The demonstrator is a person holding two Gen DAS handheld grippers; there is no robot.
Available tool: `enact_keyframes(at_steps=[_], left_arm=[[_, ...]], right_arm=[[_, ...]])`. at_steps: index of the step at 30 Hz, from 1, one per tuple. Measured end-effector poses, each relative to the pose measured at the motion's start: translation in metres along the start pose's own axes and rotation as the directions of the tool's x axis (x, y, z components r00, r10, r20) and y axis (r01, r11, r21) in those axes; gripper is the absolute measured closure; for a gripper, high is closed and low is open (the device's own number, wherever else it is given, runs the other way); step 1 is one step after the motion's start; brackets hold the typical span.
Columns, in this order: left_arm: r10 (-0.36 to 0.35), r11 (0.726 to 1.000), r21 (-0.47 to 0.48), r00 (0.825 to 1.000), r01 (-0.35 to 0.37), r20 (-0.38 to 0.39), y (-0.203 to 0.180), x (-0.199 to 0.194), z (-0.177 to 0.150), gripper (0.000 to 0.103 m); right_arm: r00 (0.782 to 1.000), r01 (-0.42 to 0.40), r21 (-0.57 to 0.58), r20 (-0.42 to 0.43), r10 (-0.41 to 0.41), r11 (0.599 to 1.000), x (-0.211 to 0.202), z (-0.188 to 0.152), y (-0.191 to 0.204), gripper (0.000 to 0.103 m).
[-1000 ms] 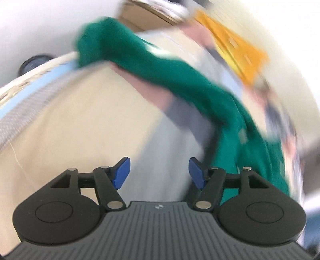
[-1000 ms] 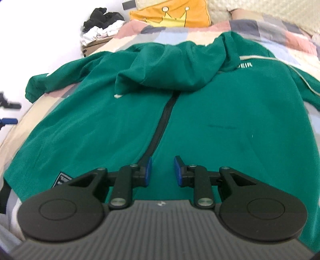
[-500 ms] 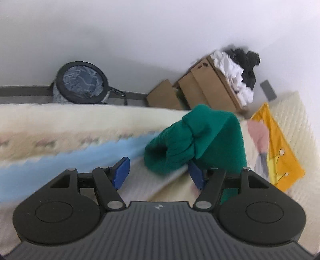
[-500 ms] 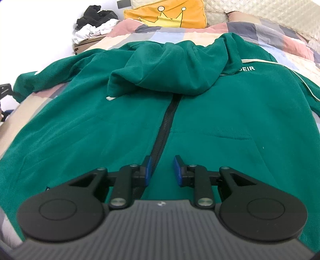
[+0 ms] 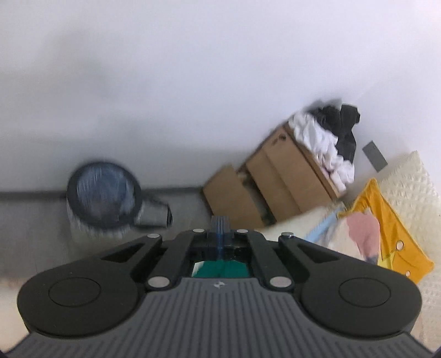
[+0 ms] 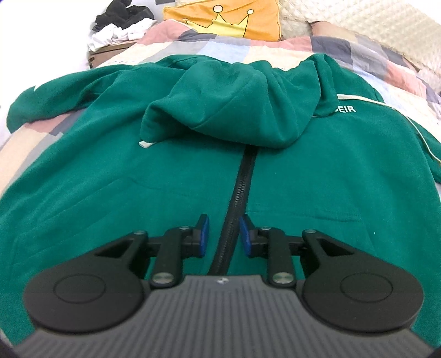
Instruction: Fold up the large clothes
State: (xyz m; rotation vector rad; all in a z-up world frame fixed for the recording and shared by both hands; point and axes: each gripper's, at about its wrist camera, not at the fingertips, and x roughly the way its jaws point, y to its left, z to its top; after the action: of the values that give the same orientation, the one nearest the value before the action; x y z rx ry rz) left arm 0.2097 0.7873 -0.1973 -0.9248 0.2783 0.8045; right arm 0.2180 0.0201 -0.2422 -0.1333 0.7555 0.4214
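Note:
A green zip-up hoodie lies front-up on the bed, its hood flopped forward over the chest. Its black zipper runs down the middle. My right gripper hovers low over the hoodie's front, open a little, one pad on each side of the zipper with nothing pinched. The hoodie's far sleeve reaches to the left edge of the bed. In the left wrist view my left gripper has its pads together, and green sleeve fabric shows just behind them.
Beside the bed stands a cardboard box heaped with white and black clothes. A round dark bin sits on the floor by the wall. A yellow crown cushion lies at the head of the patchwork quilt.
My left gripper swung to the sleeve cuff and closed on it. My right gripper slid forward over the hoodie, keeping the same narrow opening over the zipper.

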Motion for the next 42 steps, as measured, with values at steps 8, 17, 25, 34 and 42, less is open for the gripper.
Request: enact_keyframes(at_steps=[8, 17, 25, 34, 42], left_arm=[[-0.067, 0.993, -0.104, 0.987, 0.052, -0.146, 0.024, 0.01, -0.02, 0.096], [-0.239, 0.93, -0.327, 0.952, 0.168, -0.19, 0.04, 0.022, -0.084, 0.031], [-0.205, 0.954, -0.268, 0.941, 0.132, -0.269, -0.013, 0.034, -0.121, 0.03], [-0.082, 0.995, -0.068, 0.978, 0.07, -0.193, -0.058, 0.02, -0.108, 0.097], [-0.115, 0.992, 0.012, 0.96, 0.122, -0.254, -0.024, -0.046, -0.107, 0.098]], right_arm=[[1.0, -0.02, -0.015, -0.007, 0.02, 1.0, -0.001, -0.002, 0.004, 0.076], [0.999, -0.034, -0.007, -0.003, 0.034, 0.999, -0.006, -0.005, 0.002, 0.076], [0.998, -0.057, -0.023, -0.011, 0.056, 0.998, -0.005, -0.007, 0.008, 0.076], [0.999, -0.047, -0.031, 0.005, 0.048, 0.998, -0.008, -0.008, 0.006, 0.076], [0.997, -0.071, -0.021, 0.02, 0.072, 0.997, -0.016, -0.01, 0.003, 0.076]])
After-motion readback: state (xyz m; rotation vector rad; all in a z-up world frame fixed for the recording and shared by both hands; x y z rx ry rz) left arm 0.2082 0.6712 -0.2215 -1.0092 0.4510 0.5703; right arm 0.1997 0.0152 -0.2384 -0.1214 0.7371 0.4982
